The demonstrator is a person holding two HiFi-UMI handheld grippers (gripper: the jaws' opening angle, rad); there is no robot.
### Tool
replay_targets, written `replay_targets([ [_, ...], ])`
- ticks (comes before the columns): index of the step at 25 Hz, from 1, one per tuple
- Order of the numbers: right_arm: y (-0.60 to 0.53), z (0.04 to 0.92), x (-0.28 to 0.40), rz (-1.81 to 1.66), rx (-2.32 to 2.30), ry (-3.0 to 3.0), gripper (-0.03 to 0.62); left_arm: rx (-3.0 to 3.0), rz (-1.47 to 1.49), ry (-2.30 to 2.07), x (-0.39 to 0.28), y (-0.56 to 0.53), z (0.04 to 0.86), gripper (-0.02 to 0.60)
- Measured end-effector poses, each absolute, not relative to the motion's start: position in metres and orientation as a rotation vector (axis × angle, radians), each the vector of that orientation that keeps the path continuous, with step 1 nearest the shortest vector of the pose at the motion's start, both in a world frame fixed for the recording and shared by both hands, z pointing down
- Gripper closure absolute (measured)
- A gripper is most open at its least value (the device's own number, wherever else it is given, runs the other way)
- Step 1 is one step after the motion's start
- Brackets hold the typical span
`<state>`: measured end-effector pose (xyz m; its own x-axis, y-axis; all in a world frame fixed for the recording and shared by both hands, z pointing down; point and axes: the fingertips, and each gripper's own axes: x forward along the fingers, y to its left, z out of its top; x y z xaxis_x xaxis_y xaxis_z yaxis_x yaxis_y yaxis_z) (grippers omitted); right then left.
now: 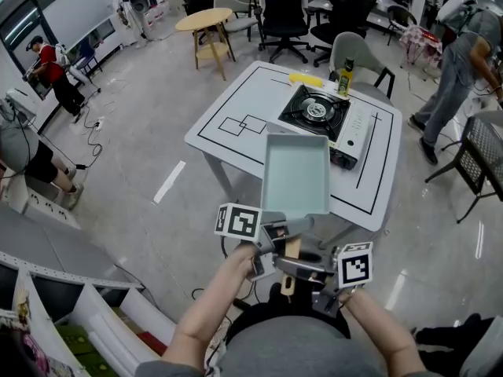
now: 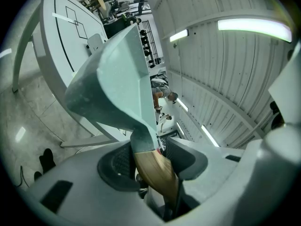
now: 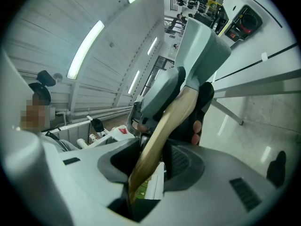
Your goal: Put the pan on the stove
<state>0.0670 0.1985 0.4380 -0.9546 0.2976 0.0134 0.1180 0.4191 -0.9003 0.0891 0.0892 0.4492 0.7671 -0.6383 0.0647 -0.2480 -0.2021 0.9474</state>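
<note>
Up in the air on the near side of the white table (image 1: 236, 93), the pan (image 1: 295, 173) is hanging over the floor and isn't resting on anything. It's looking like a rectangular, pale mint pan with straight walls and a flat bottom. Its light wooden handle (image 1: 290, 259) is pointing back at the person.

Both grippers are clamping that handle. The left gripper (image 1: 273, 236) is biting it up near the pan body. The right gripper (image 1: 305, 267) is gripping lower down toward the end. In both cases the jaws are pinched in narrow on the wood.

Only the head view is giving the layout. The stove (image 1: 317, 111) is sitting on the table beyond the pan, with a bottle (image 1: 345, 75) and a yellow thing (image 1: 306, 78) behind it.

The left gripper view isn't showing the stove at all. It's staring at the pan's underside (image 2: 113, 79) and the spot where the mint neck is meeting the wood (image 2: 155, 171).

The right gripper view is catching the handle (image 3: 162, 135) running up into the left gripper (image 3: 162, 91), with the pan (image 3: 200, 46) past it.
</note>
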Motion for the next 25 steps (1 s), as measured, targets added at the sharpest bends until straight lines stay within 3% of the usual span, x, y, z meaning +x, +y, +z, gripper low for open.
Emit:
replay_targets([
  [25, 0.007, 0.437, -0.004, 1.552, -0.3, -2.568, 0.445, 1.821, -0.356, -0.643, 0.025, -0.1, 0.445, 0.407],
])
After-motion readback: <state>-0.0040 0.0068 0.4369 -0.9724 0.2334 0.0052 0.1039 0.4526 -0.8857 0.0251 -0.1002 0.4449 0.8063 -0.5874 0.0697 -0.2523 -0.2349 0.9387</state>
